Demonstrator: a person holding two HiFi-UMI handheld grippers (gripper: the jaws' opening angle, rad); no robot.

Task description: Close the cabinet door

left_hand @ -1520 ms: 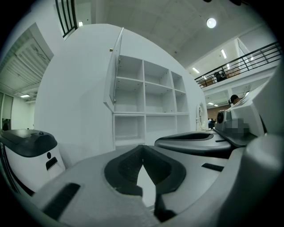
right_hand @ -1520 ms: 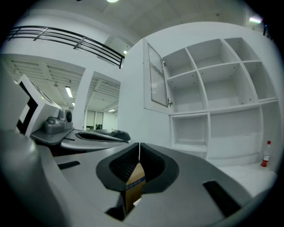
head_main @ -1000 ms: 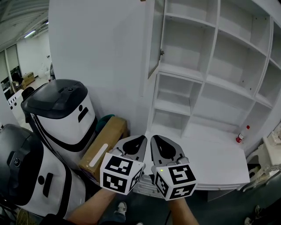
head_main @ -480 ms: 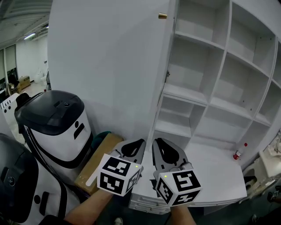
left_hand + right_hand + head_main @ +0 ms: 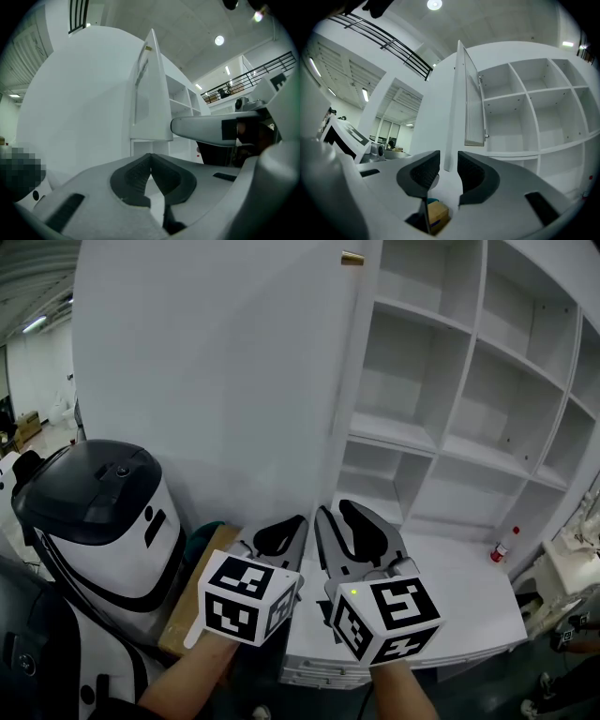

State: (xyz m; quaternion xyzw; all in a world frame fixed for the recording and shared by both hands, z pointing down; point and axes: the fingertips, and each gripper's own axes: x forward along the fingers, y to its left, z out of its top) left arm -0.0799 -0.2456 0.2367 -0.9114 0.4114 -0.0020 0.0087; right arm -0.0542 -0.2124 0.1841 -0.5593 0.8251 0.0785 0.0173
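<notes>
Both grippers have come up and nearer the cabinet door [image 5: 354, 381], which stands swung out from the shelves [image 5: 412, 432], edge-on just ahead. I hold them side by side, pointing level. Left gripper [image 5: 298, 521] has its jaws pressed together, empty; right gripper [image 5: 335, 515] has just been opening its jaws, spread on nothing

No readable text, labels, numbers or signs anywhere

Grey left tongs [image 5: 296, 521] and right tongs [image 5: 333, 510], black-white marker cubes [image 5: 246, 598]
</notes>
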